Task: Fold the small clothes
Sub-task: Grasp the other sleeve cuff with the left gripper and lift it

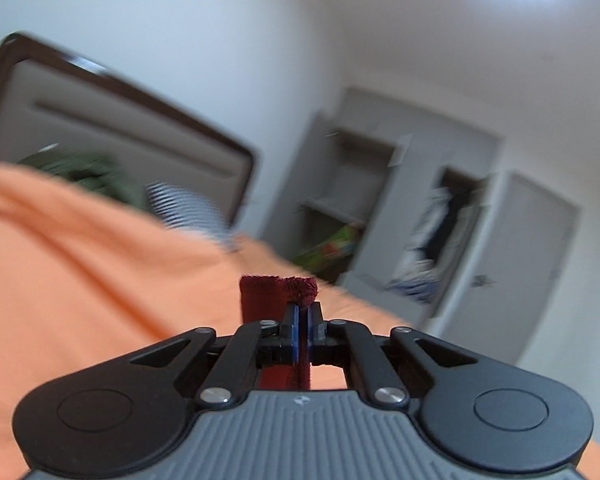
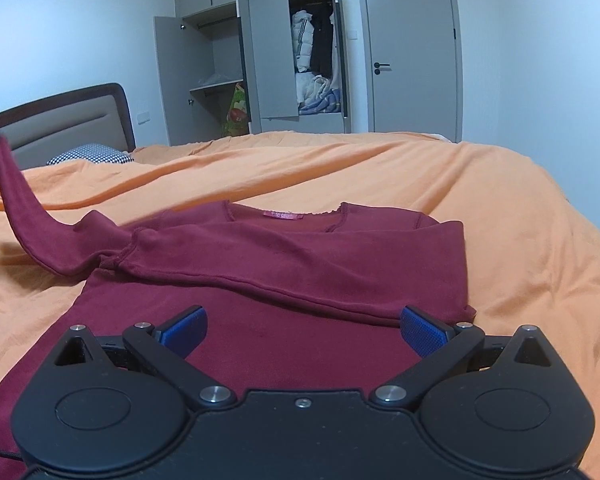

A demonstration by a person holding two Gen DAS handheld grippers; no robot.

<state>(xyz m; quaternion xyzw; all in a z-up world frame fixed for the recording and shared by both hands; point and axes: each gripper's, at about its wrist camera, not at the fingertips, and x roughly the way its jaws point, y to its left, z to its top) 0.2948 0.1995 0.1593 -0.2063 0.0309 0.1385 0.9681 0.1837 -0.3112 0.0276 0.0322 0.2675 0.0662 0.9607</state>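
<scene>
Now your left gripper [image 1: 302,320] clenches the sleeve cuff [image 1: 278,286]; carry it right across the shirt [image 2: 260,320], right gripper [image 2: 302,326] spread wide.

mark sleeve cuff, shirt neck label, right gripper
sleeve cuff [image 1: 278,286], left wrist view, on the cuff's rolled end above the shut fingers.
shirt neck label [image 2: 283,215], right wrist view, on the pink tag.
right gripper [image 2: 302,326], right wrist view, midway between open fingertips.

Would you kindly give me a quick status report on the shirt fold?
Left gripper shut on sleeve cuff, lifted. Right gripper open over maroon shirt; other sleeve folded across. Nothing in the way.
</scene>
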